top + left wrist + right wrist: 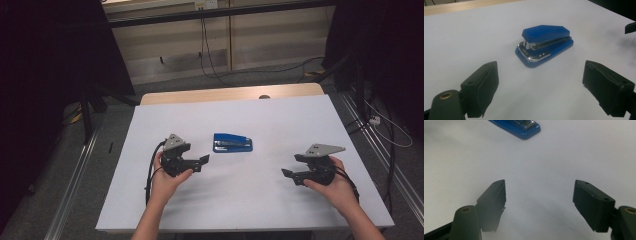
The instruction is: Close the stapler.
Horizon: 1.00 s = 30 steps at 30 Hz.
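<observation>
One stapler (232, 142) (blue) between both tools, touching neither

Stapler (232, 142): showing solid blue on its top and base, with a shiny silver metal strip running between them; no pattern.

Table (280, 120): showing a plain white top, unpatterned, with a light wood strip showing along its far edge.

Left gripper (200, 163): showing black jaws and body, a grey plate on top, and a brass-coloured ring at a jaw pivot.

Right gripper (289, 175): showing the same black, with a grey plate and a brass-coloured ring.

Floor (60, 190): showing grey.
</observation>
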### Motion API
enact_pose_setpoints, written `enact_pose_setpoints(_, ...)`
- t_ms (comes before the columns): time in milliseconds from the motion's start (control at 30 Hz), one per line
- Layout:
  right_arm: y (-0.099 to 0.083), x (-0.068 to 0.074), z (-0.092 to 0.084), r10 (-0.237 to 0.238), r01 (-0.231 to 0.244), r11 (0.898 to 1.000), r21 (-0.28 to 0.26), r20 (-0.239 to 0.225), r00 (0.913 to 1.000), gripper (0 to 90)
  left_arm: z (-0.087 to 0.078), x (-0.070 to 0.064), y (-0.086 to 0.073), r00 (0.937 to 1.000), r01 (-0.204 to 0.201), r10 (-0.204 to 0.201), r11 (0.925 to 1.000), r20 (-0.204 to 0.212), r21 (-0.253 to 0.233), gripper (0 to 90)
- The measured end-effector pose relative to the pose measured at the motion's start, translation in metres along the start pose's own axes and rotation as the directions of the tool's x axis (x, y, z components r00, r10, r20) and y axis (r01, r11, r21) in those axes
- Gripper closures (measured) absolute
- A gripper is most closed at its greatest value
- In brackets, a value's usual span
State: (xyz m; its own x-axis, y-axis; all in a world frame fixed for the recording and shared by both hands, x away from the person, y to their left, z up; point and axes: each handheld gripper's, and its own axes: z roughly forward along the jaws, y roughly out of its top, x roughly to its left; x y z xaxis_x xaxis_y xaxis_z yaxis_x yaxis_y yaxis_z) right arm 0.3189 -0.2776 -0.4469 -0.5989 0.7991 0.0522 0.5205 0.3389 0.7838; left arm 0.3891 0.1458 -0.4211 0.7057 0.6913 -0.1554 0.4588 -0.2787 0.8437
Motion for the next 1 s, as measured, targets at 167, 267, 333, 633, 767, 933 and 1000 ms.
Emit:
enact_pose_setpoints(167,-0.005,-0.001,-0.007,0.010,-0.010,1.000,-0.005,0.007,0.9999,25.5,-0.008,0.002,-0.006,0.9999,-0.016,0.016,0.9998,-0.005,0.011,12.0)
enact_pose_setpoints(267,-0.008,-0.002,-0.010,0.010,-0.010,1.000,-0.003,0.014,0.9999,24.9,-0.014,0.004,-0.009,0.9998,-0.015,0.015,0.9999,-0.010,0.007,11.1)
enact_pose_setpoints(333,-0.010,-0.003,-0.013,0.013,-0.013,1.000,-0.001,0.018,0.9998,24.7,-0.018,0.006,-0.012,0.9997,-0.019,0.019,0.9998,-0.015,0.011,10.3)
enact_pose_setpoints(633,-0.017,-0.005,-0.023,0.018,-0.018,1.000,-0.005,0.035,0.9992,24.2,-0.033,0.012,-0.023,0.9998,-0.007,0.007,0.9999,-0.018,0.008,9.2)
enact_pose_setpoints(767,-0.020,-0.006,-0.025,0.019,-0.019,1.000,-0.005,0.034,0.9992,24.0,-0.040,0.015,-0.027,0.9998,-0.012,0.012,0.9999,-0.013,0.005,8.7)
enact_pose_setpoints(933,-0.021,-0.005,-0.025,0.019,-0.019,1.000,-0.010,0.032,0.9993,23.9,-0.048,0.020,-0.033,0.9998,-0.011,0.011,0.9999,-0.014,0.003,8.6)
enact_pose_setpoints(1000,-0.021,-0.005,-0.025,0.014,-0.014,1.000,-0.010,0.032,0.9994,23.9,-0.051,0.022,-0.035,0.9998,-0.011,0.011,0.9999,-0.017,-0.003,8.4)
